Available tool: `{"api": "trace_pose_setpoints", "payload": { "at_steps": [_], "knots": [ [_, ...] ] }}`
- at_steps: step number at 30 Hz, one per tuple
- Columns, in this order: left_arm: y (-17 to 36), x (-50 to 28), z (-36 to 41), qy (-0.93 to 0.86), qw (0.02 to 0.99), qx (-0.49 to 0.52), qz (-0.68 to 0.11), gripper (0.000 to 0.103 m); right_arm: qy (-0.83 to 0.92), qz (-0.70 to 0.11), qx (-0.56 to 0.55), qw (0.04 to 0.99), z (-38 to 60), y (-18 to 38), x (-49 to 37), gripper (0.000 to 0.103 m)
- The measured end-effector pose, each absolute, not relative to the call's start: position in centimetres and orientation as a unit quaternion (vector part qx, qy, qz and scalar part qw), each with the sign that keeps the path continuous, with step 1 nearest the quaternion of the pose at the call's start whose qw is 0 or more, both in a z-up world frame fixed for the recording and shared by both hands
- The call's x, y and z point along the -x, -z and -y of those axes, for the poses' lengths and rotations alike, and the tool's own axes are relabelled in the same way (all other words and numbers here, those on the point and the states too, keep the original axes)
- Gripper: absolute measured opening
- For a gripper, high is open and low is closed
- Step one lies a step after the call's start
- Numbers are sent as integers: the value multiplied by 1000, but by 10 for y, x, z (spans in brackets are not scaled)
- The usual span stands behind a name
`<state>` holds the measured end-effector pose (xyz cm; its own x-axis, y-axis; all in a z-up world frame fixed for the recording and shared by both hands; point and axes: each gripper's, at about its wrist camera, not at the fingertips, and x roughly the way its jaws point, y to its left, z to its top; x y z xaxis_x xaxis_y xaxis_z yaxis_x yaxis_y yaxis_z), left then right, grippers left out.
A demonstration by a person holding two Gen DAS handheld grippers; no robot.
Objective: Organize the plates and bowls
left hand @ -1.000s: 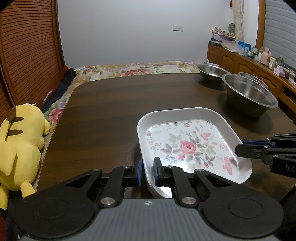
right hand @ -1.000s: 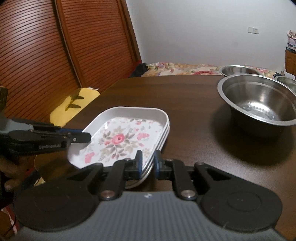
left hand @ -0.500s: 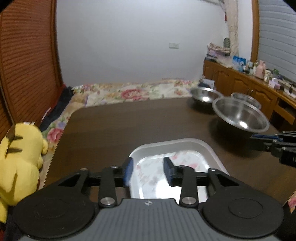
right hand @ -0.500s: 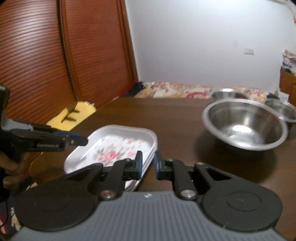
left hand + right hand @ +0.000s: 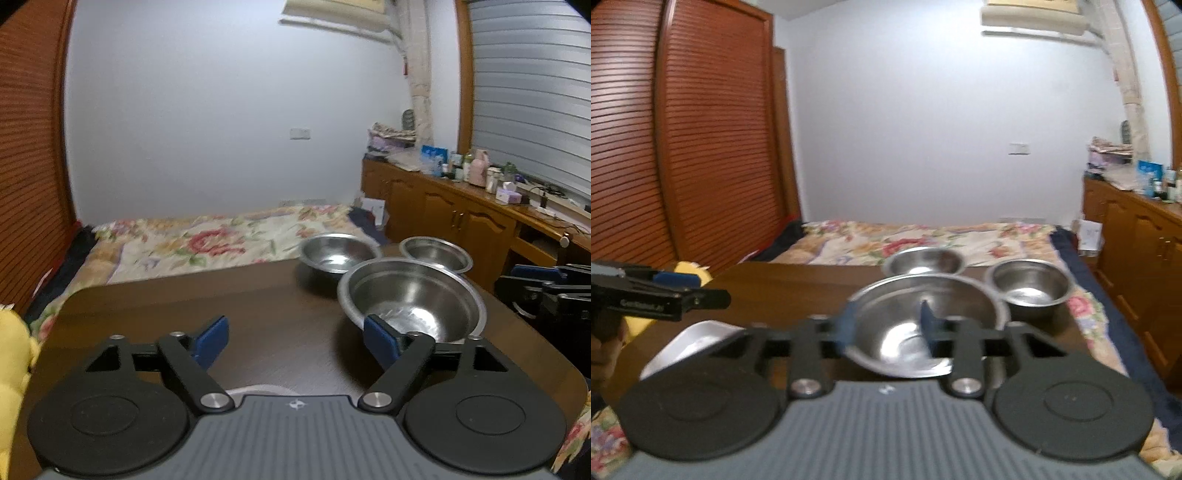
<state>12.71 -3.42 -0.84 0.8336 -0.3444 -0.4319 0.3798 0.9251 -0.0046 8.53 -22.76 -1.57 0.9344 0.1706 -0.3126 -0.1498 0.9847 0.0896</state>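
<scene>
Both grippers empty, jaws just opening: left gripper wide, right gripper half-open; big steel bowl dead ahead of right, nearer it.

Dark wooden table bearing three steel bowls and a tray. Big bowl toward 2 o'clock; mid bowl at its 11 o'clock near the far edge; small bowl at its 1 o'clock. White tray at the near edge, 7 o'clock.
</scene>
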Motion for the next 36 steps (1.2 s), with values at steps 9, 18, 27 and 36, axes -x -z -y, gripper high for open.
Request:
{"api": "trace_pose_setpoints", "payload": {
  "at_steps": [9, 18, 27, 36],
  "knots": [
    [24, -147, 94, 236, 949, -39, -207, 91, -35, -166, -39, 985, 261, 38, -114, 58],
    [40, -164, 118, 243, 942, -39, -229, 88, -26, -174, -62, 982, 276, 64, -134, 60],
    [47, -172, 126, 221, 944, -43, -243, 71, -40, -176, -60, 982, 277, 69, -143, 58],
    [49, -181, 122, 200, 945, -30, -256, 56, -50, -185, -65, 979, 276, 68, -147, 52]
  ]
}}
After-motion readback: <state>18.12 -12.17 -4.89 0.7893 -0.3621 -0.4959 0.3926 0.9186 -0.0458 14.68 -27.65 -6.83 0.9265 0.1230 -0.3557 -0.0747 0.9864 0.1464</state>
